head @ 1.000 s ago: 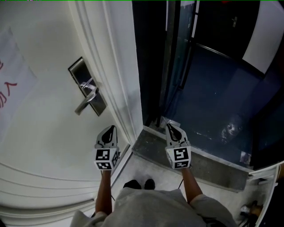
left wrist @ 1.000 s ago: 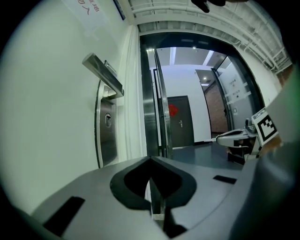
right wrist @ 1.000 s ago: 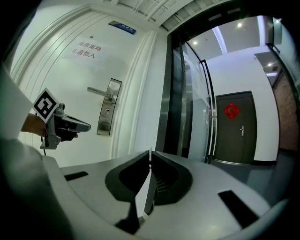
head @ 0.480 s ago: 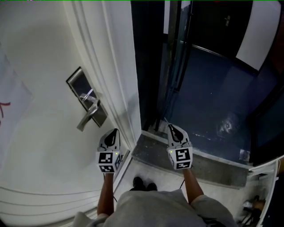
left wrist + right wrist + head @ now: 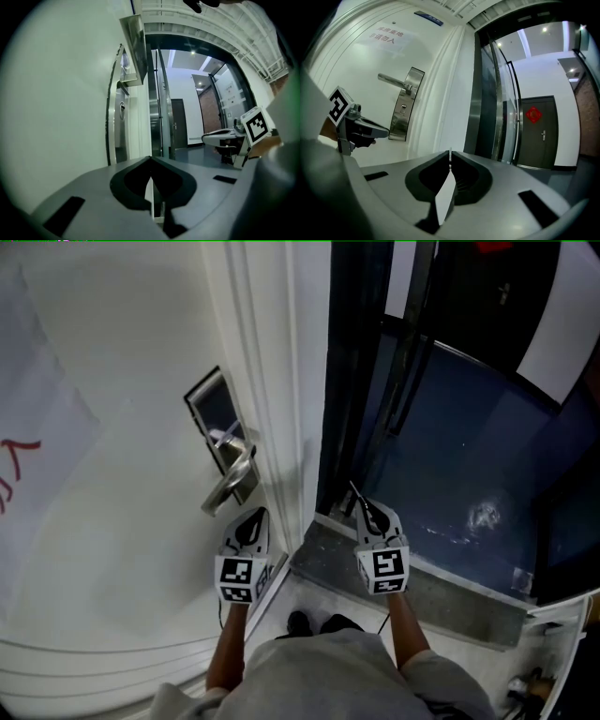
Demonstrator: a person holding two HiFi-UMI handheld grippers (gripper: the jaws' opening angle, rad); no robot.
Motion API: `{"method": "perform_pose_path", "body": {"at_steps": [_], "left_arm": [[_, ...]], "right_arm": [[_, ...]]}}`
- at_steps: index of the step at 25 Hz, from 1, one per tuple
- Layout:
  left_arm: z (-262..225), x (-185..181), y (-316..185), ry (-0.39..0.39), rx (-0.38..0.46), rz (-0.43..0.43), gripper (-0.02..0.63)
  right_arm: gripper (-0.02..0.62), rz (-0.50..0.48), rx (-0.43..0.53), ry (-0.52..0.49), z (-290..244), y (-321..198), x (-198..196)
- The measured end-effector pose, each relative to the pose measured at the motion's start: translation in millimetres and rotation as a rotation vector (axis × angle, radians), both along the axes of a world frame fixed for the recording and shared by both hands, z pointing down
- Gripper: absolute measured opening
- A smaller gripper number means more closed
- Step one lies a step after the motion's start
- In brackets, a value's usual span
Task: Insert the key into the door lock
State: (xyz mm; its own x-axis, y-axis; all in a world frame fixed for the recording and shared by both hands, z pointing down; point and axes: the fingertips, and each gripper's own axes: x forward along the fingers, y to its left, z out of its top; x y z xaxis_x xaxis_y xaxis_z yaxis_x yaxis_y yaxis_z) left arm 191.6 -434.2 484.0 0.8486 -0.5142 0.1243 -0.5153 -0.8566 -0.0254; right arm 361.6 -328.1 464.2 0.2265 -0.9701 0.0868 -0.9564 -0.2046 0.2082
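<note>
At the tips of the right gripper (image 5: 370, 513): one key (image 5: 356, 494), a thin flat sliver that stands out forward past the jaws and shows edge-on in the right gripper view. The jaws are pinched onto its rear end, and its head is hidden between the pads.

- **Position:** in front of the dark opening beside the door, well apart from the lock and to its right in the head view.
- **Handling, by judgement:** light, rigid and smooth.
  - It is narrow enough to pivot or slip in a two-pad pinch if the tip meets the keyhole off-axis.
  - It is best held on the broad flat of the head, with the blade free and in line with the jaws, as it appears to be now.
  - It is not fragile, but the aim allows little error.

Door lock (image 5: 216, 418): a tall metal plate near the edge of the white door (image 5: 122, 521).
- **Fittings:** it carries a lever handle (image 5: 228, 487). In the right gripper view a small keyhole (image 5: 402, 109) shows on the plate beneath the lever.
- **State:** no key is in it yet.

Left gripper (image 5: 255, 518): jaws together with nothing between them. It is near the lever's free end and close to the door face, and appears clear of both.

Surroundings:
- Paper notice (image 5: 42, 451) with red marks, on the door.
- Grey threshold (image 5: 422, 582).
- Dark blue floor (image 5: 469, 456) beyond the threshold.
</note>
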Motion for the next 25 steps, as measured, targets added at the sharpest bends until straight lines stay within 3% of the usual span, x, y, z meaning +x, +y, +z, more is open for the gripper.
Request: {"method": "perform_pose_path", "body": {"at_steps": [6,10,16,25], "left_arm": [[-1.7,-14.8,-11.3,-0.004,0.014,-0.080,0.017],[-4.4,-26.5,-16.3,-0.005,0.026,-0.176,0.017],[-9.6,-47.7,-7.1,-0.013,0.026,-0.374,0.017],[-19.6,-125.9,50.8,-0.055,0.055,-0.728,0.017]], "right_arm": [[0.029,-0.101,0.002,0.012,-4.6,-30.3,-15.9],[0.029,-0.220,0.024,0.016,-12.2,-50.7,-26.3],[0.029,-0.428,0.034,0.046,-21.1,-70.3,-35.6],[0.029,-0.765,0.079,0.020,-33.6,-77.5,-90.4]]}}
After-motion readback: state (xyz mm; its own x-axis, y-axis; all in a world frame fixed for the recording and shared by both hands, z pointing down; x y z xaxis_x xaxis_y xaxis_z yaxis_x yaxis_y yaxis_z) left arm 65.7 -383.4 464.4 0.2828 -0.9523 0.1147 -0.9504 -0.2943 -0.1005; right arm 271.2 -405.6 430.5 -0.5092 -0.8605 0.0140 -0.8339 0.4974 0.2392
